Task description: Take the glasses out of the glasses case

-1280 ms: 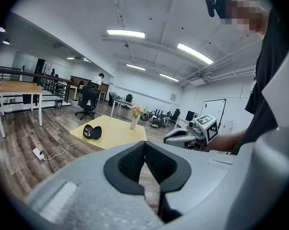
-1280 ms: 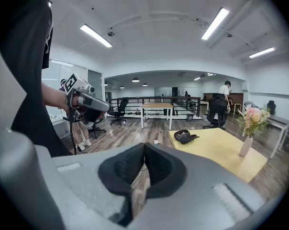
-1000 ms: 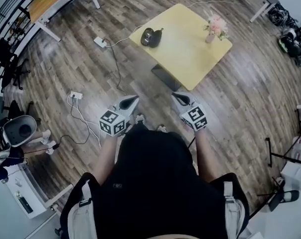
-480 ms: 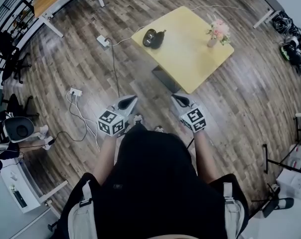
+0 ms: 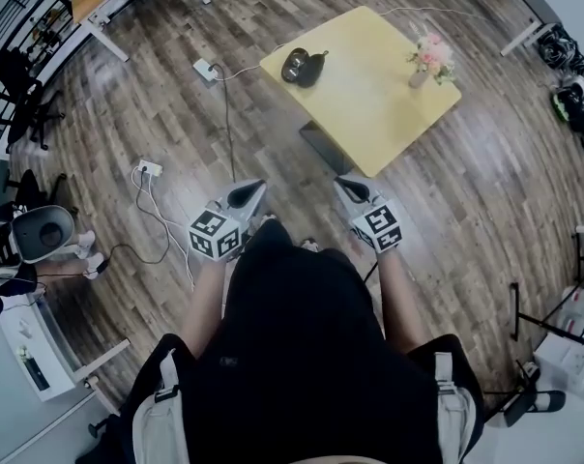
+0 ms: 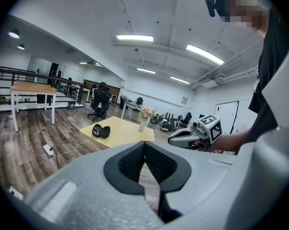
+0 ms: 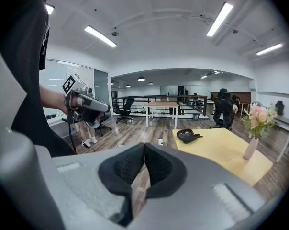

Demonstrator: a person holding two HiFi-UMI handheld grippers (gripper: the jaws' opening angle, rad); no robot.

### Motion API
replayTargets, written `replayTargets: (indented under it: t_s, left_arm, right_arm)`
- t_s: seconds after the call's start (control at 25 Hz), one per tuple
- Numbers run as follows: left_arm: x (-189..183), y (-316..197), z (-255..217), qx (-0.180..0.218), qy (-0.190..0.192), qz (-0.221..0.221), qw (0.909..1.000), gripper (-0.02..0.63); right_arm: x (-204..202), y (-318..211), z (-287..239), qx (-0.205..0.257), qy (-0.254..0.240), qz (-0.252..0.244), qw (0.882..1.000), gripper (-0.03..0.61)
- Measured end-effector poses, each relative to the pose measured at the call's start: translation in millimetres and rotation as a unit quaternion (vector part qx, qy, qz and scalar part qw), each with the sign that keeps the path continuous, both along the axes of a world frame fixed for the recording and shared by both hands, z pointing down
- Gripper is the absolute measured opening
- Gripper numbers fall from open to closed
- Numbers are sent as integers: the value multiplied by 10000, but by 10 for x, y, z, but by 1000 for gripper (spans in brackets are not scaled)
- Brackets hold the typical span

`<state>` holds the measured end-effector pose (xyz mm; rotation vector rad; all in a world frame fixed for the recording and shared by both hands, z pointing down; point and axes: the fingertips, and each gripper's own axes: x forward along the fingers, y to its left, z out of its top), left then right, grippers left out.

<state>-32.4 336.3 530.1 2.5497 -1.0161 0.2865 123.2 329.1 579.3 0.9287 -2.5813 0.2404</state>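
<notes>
Fingers (image 6: 131, 165) on my left gripper (image 5: 254, 189) meet at the tips with nothing between them, and the fingers (image 7: 127, 166) on my right gripper (image 5: 341, 186) are the same: closed and empty. The case (image 5: 304, 67) lies open on the far corner of the table (image 5: 369, 104), well apart from both grippers and from the vase (image 5: 420, 73). From here it is too small to tell whether the glasses sit inside.

I expect glasses to be light and fragile, with thin arms that bend and lenses that scratch, so I would take them by the bridge or a temple near the hinge. The case looks light enough to slide, so one gripper should pin it.

Both grippers are held at waist height, side by side, pointing forward toward the table.
</notes>
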Motion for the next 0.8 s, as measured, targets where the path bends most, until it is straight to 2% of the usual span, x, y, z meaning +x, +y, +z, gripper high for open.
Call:
replayTargets:
  t_s: [0.28,0.52,0.8]
  left_arm:
    - [-102,-11,130,-161,74,-52,9998,11]
    - [-165,-369,111,-161,163,60,9997,11]
    - [-361,-882,149,-240,201,219,9993,11]
  right_arm:
    - [-33,-33,58,-76,47,59,9999,3]
    - [-64,-290,58,-144,129,218,9996,3]
    - [-317,-714,80,-228,192,253,9992,3]
